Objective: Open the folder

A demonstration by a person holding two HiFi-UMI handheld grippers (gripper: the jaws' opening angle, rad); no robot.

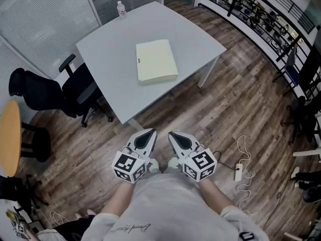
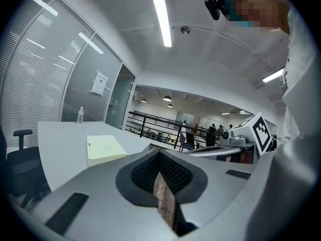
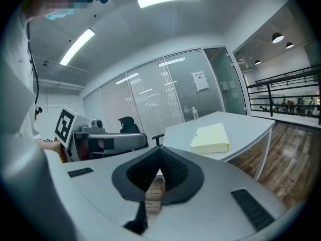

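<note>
The folder (image 1: pixel 156 61), pale yellow and closed flat, lies on the grey desk (image 1: pixel 110 59), right of its middle and well apart from both tools. A small mark sits near its left edge, too small to read, and no view shows which edge opens. A bottle (image 1: pixel 121 9) stands at the desk's far corner, its label unreadable.

The left tool (image 1: pixel 149 132) and the right tool (image 1: pixel 173 134) are held side by side close to the person's body, over the wooden floor (image 1: pixel 241 99) and short of the desk's near corner. Each has its jaws together at the tips with nothing between them; in each gripper view only a thin wedge of floor shows behind the meeting pads. The hands are covered by the tools' bodies, and only the forearms (image 1: pixel 123 200) show.

The desk's near corner hides most of its legs. A black office chair (image 1: pixel 75 92) stands at its left side, partly tucked under the edge. A round wooden table (image 1: pixel 9 137) is cut off by the left border. A white power strip (image 1: pixel 238 171) with a loose cable lies on the floor at right. Beyond the black railing (image 1: pixel 251 9) the things are too small and dark to make out
</note>
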